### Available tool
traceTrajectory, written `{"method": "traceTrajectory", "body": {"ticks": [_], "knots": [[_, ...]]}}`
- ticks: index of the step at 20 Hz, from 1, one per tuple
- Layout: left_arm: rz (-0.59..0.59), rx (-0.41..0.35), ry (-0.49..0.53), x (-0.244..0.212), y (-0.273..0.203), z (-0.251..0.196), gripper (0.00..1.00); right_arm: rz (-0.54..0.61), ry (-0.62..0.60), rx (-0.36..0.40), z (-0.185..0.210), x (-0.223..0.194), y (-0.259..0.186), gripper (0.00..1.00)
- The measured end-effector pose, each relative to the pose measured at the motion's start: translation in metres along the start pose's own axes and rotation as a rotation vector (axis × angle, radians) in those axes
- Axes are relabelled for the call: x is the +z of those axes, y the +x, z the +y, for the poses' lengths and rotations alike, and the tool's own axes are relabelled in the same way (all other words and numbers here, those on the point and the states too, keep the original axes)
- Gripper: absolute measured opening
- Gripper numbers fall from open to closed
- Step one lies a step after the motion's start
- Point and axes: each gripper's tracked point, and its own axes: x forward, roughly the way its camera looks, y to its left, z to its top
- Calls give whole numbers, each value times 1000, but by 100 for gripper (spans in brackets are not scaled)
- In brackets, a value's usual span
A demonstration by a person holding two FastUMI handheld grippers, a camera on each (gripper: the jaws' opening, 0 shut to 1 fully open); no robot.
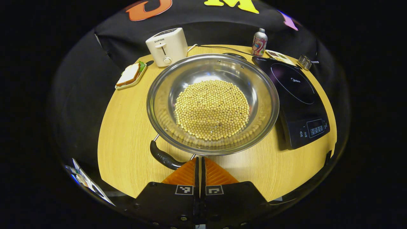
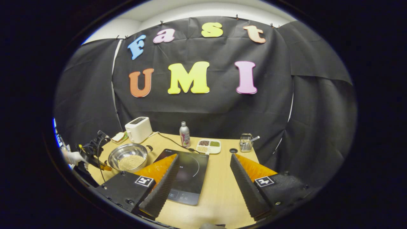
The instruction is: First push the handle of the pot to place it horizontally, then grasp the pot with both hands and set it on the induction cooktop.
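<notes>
Wooden table (image 1: 127, 140) holds the pot (image 1: 212, 103); left gripper (image 1: 200, 165) fingers closed beside its handle (image 1: 163, 156), right gripper (image 2: 203, 168) fingers spread.

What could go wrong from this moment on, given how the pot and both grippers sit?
1. The pot is wide, open and heaped with beans; an uneven two-handed lift might spill them.
2. The left gripper, fingers together, sits beside the near handle; a hard push may slide the whole pot.
3. The induction cooktop lies close beside the pot, so the rim may catch its edge. The right gripper hangs open above it.
</notes>
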Motion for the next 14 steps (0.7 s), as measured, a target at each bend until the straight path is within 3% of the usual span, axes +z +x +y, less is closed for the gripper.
{"method": "traceTrajectory", "body": {"ticks": [1,2,3,4,5,8,9,11,12,13,14], "knots": [[-1,3,2,0,0,2,10,-1,-1,-3,0,0,0,100],[-1,4,3,0,-1,4,0,-2,0,-3,1,0,1,100],[1,5,0,-1,0,7,0,-1,1,-2,2,-1,0,99],[0,6,-7,1,0,10,10,-1,3,-1,4,0,0,100],[2,8,-13,3,2,14,0,1,4,0,5,-1,1,100],[-3,24,-31,6,5,27,0,0,-2,3,9,1,2,100],[-4,31,-35,7,6,33,10,0,-4,5,10,1,2,99],[-4,47,-50,6,6,44,10,0,-8,6,12,2,3,100],[-9,46,-57,7,8,47,0,2,-10,5,12,2,3,100],[-9,46,-62,10,9,49,10,3,-13,5,14,3,3,100],[-10,47,-63,12,12,52,0,2,-18,5,15,4,3,99]]}}
